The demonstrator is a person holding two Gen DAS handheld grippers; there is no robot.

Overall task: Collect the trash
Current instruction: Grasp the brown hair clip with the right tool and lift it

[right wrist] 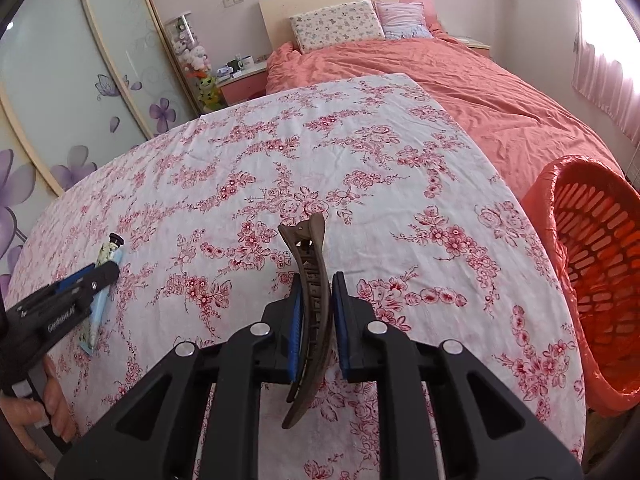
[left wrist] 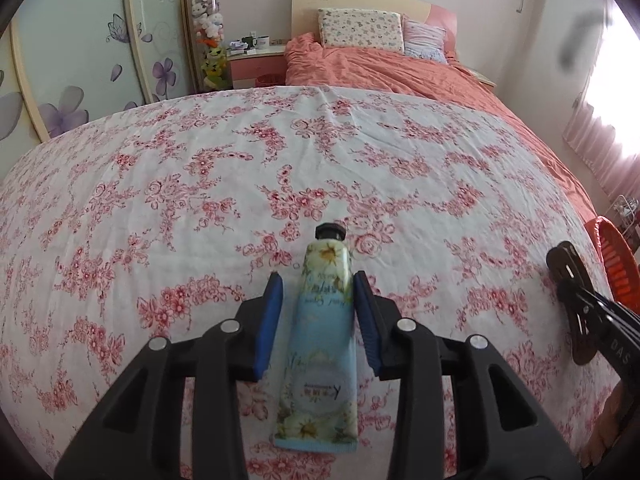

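A hand cream tube (left wrist: 322,332) with a black cap lies on the floral cloth, cap pointing away. My left gripper (left wrist: 318,280) straddles it with a blue pad on each side; a small gap shows beside the left pad, so the jaws are open. The tube also shows in the right wrist view (right wrist: 105,276) under the left gripper (right wrist: 96,276). My right gripper (right wrist: 316,280) is shut on a brown hair clip (right wrist: 310,292), which stands on edge between the pads. The clip also shows in the left wrist view (left wrist: 570,300).
An orange slotted basket (right wrist: 592,272) lined with an orange bag stands at the right edge of the floral cloth (right wrist: 360,152), and shows in the left wrist view (left wrist: 614,256). Beyond lie a bed with an orange duvet (left wrist: 400,64), pillows, a nightstand and wardrobe doors.
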